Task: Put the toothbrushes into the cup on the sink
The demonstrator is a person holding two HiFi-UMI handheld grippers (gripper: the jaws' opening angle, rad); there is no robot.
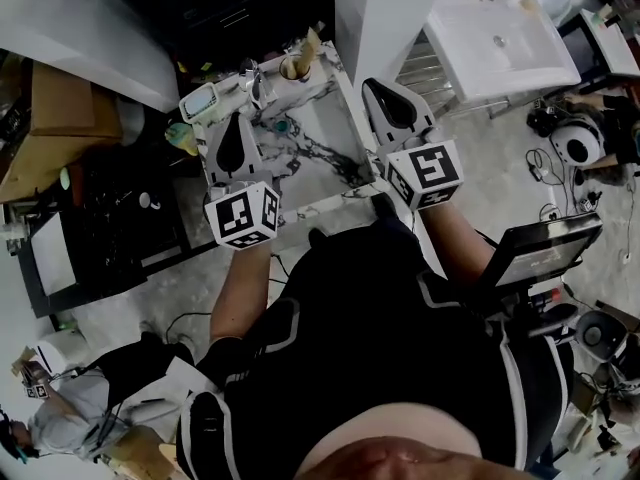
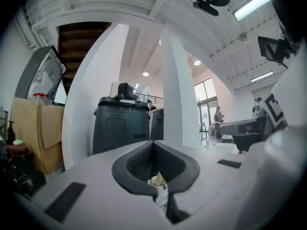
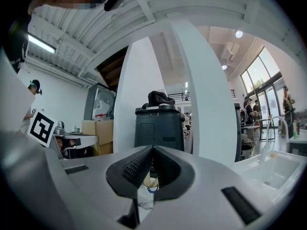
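White-shelled left gripper (image 1: 240, 120), right gripper (image 1: 372, 86); black ribbed jaws; square-marker cubes (image 1: 243, 216); black shirt (image 1: 400, 298), white piping.

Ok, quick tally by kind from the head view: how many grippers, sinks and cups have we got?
Grippers: 2, the left gripper and the right gripper, both shut with nothing in them.
Sinks: 2, the marble sink in front and a white sink off to the right.
Cups: 1, the cup at the marble sink's back edge.
Total: 5.

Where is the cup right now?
In the head view, the cup stands at the marbled sink's far edge, just right of the faucet.
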